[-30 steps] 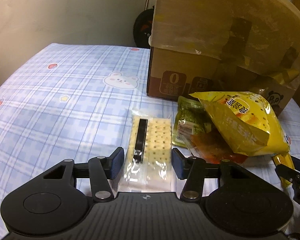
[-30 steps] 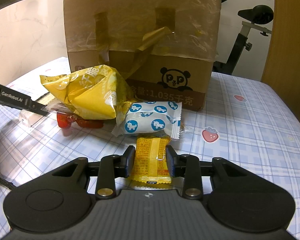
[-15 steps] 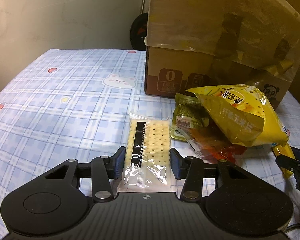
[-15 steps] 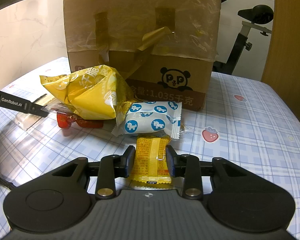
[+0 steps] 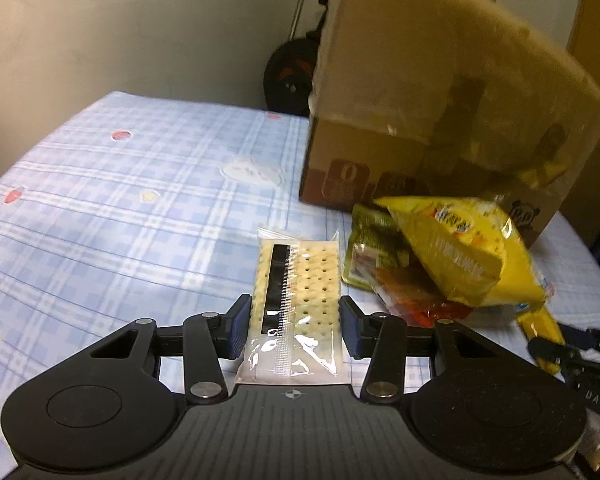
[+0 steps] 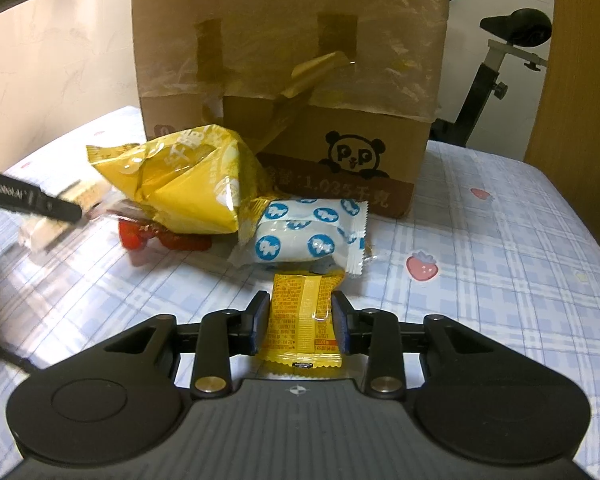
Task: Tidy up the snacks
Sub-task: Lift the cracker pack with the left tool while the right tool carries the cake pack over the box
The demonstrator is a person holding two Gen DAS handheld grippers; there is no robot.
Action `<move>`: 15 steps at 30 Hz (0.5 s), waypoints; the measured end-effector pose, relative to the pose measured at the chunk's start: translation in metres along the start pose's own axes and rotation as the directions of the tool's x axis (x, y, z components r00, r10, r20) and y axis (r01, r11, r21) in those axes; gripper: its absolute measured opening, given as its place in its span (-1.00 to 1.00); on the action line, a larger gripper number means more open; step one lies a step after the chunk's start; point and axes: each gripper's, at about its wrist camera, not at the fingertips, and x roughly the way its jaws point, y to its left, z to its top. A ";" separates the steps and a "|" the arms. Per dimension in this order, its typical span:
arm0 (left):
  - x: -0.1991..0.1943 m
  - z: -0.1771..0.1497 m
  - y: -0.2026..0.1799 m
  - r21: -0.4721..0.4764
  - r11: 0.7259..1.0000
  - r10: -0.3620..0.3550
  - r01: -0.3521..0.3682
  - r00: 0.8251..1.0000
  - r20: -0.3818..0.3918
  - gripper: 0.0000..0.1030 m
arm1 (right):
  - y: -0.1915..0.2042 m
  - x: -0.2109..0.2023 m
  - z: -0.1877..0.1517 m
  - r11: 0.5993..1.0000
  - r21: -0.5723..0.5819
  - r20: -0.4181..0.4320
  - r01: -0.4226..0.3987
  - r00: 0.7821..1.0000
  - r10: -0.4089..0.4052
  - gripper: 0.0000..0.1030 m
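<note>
A clear packet of pale crackers [image 5: 300, 280] sits between the blue pads of my left gripper [image 5: 296, 312], which is shut on its sides and holds it a little above the cloth. My right gripper [image 6: 300, 312] is shut on a small yellow packet [image 6: 296, 340] that rests low over the cloth. Ahead lies a pile: a big yellow bag [image 6: 184, 188], a red packet [image 6: 160, 236] under it, a white packet with blue dots [image 6: 304, 236], and a green packet [image 5: 370, 248]. The tall cardboard box [image 6: 292, 60] stands behind the pile.
A blue checked cloth [image 5: 120, 208] covers the table, with bare room to the left of the box. An exercise bike [image 6: 500, 60] stands past the table's far right. A dark wheel [image 5: 288, 80] leans by the wall behind the box.
My left gripper's pads have closed onto the cracker packet and it has risen slightly with it, swinging the view. The right gripper and its yellow packet have not moved.
</note>
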 end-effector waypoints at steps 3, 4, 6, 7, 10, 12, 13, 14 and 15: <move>-0.013 0.003 0.004 -0.014 1.000 -0.004 0.004 1.000 0.031 -0.06 | -0.002 -0.011 -0.001 1.000 0.024 0.002 -0.011 1.000 0.010 -0.32; -0.017 0.005 0.005 -0.012 1.000 -0.007 0.008 0.999 0.045 -0.06 | -0.002 -0.014 -0.001 0.999 0.033 0.006 -0.010 1.000 0.010 -0.32; -0.025 0.009 0.005 -0.002 1.000 -0.013 0.014 0.997 0.072 -0.06 | -0.007 -0.024 0.001 0.998 0.059 0.023 -0.009 1.000 0.007 -0.32; -0.030 0.013 0.004 0.007 1.000 -0.016 0.016 0.996 0.091 -0.06 | -0.010 -0.029 0.003 0.997 0.072 0.035 -0.011 0.999 0.008 -0.32; -0.039 0.023 0.001 0.027 0.999 -0.034 0.031 0.991 0.128 -0.06 | -0.015 -0.043 0.013 0.996 0.087 0.078 -0.010 0.997 0.004 -0.32; -0.048 0.032 -0.004 0.040 0.998 -0.055 0.049 0.987 0.153 -0.06 | -0.018 -0.052 0.025 0.996 0.085 0.116 -0.008 0.993 -0.002 -0.32; -0.052 0.037 -0.006 0.048 0.997 -0.065 0.058 0.984 0.165 -0.06 | -0.019 -0.056 0.031 0.997 0.083 0.138 -0.008 0.990 -0.004 -0.32; -0.057 0.042 -0.010 0.054 0.996 -0.074 0.065 0.981 0.177 -0.06 | -0.021 -0.062 0.040 0.997 0.078 0.164 -0.008 0.986 -0.005 -0.32; -0.061 0.049 -0.013 0.061 0.995 -0.087 0.077 0.977 0.193 -0.06 | -0.021 -0.065 0.048 0.997 0.073 0.184 -0.009 0.983 -0.005 -0.32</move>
